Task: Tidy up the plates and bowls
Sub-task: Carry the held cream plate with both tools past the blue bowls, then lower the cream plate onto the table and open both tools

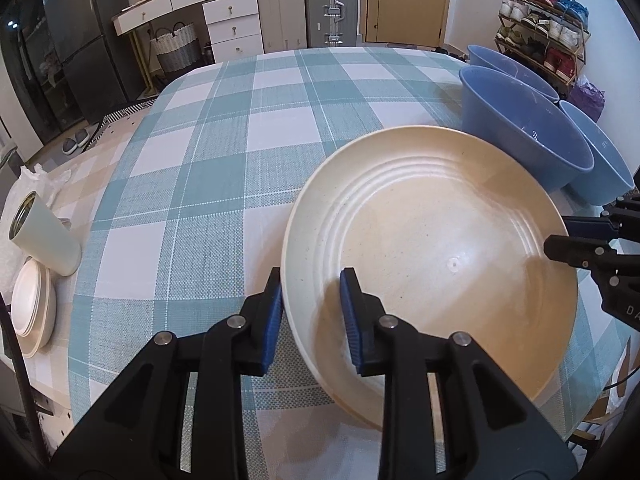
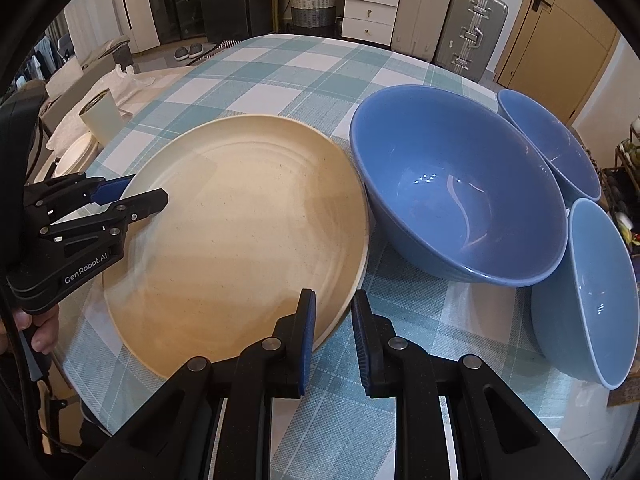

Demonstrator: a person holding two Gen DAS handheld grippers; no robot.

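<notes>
A large cream plate [image 1: 440, 248] lies on the checked tablecloth [image 1: 208, 168]; it also shows in the right wrist view [image 2: 240, 240]. My left gripper [image 1: 312, 312] is open, its fingers straddling the plate's left rim, one pad outside and one over the plate. My right gripper [image 2: 332, 332] is open, straddling the plate's right rim. Three blue bowls stand to the right: a large one [image 2: 456, 184], one behind [image 2: 552, 140], one tilted at the right [image 2: 592, 300]. The right gripper shows in the left view [image 1: 560, 236] and the left gripper in the right view [image 2: 140, 192].
A pale cup [image 1: 44, 236] and a stack of small white plates [image 1: 32, 308] sit at the table's left edge beside crumpled plastic. Drawers, suitcases [image 1: 304, 4] and a shoe rack [image 1: 544, 28] stand beyond the table.
</notes>
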